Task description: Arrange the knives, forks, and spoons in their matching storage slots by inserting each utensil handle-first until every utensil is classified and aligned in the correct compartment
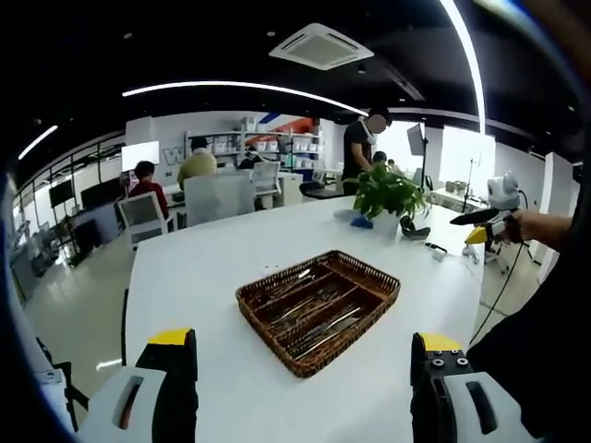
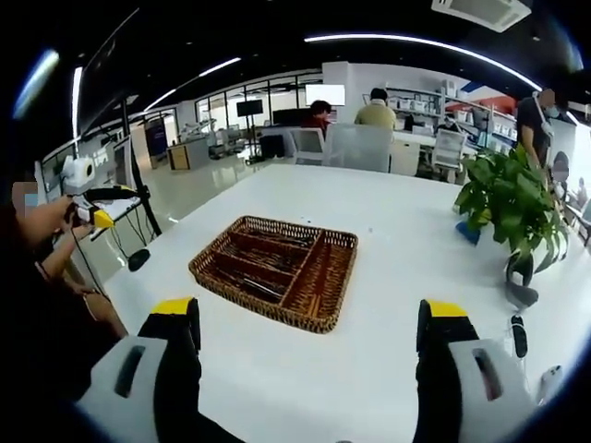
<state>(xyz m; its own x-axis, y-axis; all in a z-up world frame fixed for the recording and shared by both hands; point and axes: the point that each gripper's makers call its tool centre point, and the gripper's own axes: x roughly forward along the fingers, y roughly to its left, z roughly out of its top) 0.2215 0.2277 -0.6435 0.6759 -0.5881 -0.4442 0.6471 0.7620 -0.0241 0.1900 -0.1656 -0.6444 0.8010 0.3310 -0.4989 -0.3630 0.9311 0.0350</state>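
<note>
Wicker tray (image 1: 369, 309) sits mid-bench on the white bench (image 1: 212, 277), rectangular, set diagonally in the left gripper view with its long axis running from 7 toward 1 o'clock. Cutlery (image 1: 309, 309) lies inside along that same axis in the divided slots; knives, forks and spoons too small to tell apart, handle ends not readable. Left gripper (image 1: 303, 355) hovers near the tray's close corner, jaws spread wide, nothing between them, yellow tips at 7 and 5 o'clock. Right gripper view has the same tray (image 2: 231, 281) from another side, long axis from 8 toward 2 o'clock, dividers clearer, dark utensils in the long slots. Right gripper (image 2: 307, 318) also hovers short of the tray, jaws spread, empty. Potted plant (image 1: 388, 196) stands beyond the tray at 1 o'clock in the left gripper view, and at 3 o'clock (image 2: 508, 208) in the right gripper view. Left gripper view catches the other gripper at 3 o'clock, held in a hand (image 1: 540, 226); right gripper view catches a hand (image 2: 46, 226) at 9 o'clock. People at desks behind, office chairs (image 1: 143, 214).
</note>
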